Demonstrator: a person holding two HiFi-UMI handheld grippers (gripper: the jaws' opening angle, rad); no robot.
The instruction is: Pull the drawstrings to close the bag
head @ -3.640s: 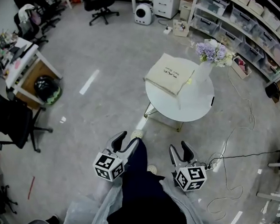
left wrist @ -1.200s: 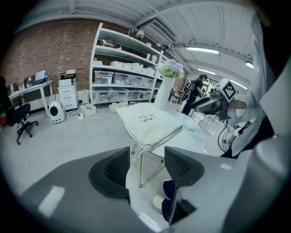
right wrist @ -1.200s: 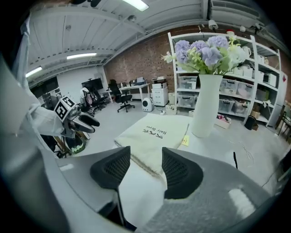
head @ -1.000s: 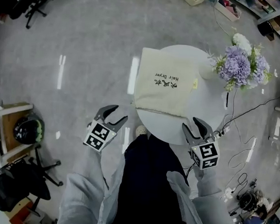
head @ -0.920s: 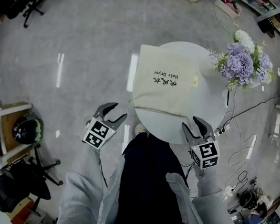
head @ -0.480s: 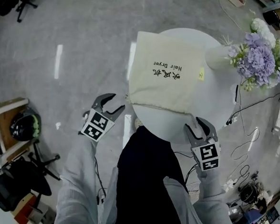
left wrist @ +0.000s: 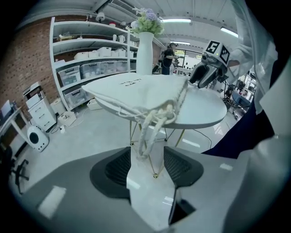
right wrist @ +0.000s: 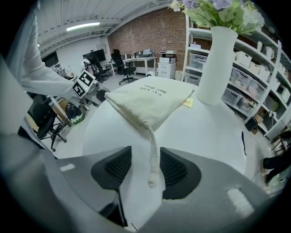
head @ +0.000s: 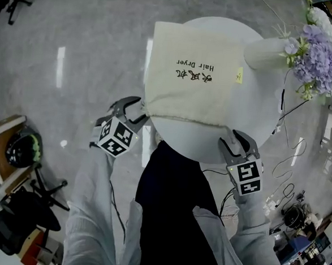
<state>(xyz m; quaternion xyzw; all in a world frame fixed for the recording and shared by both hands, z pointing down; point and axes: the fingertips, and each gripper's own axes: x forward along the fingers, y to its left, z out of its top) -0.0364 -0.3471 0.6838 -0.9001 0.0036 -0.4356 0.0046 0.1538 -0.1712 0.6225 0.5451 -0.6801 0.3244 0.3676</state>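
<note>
Grey floor (head: 76, 43) fills the left of the head view, with a black office chair (head: 18, 221) at lower left. Right of it, the left gripper (head: 138, 111), jaws spread, sits at the near-left corner of the cream bag (head: 190, 74), which lies on the round white table (head: 253, 107). The right gripper (head: 233, 142), also spread, is over the table's near edge. A white vase (head: 265, 53) of purple flowers (head: 319, 46) stands at upper right.

Only the gripper views show the drawstrings. A knotted bunch (left wrist: 150, 123) hangs off the table edge between the left jaws. A single cord (right wrist: 152, 159) lies on the tabletop between the right jaws.
</note>
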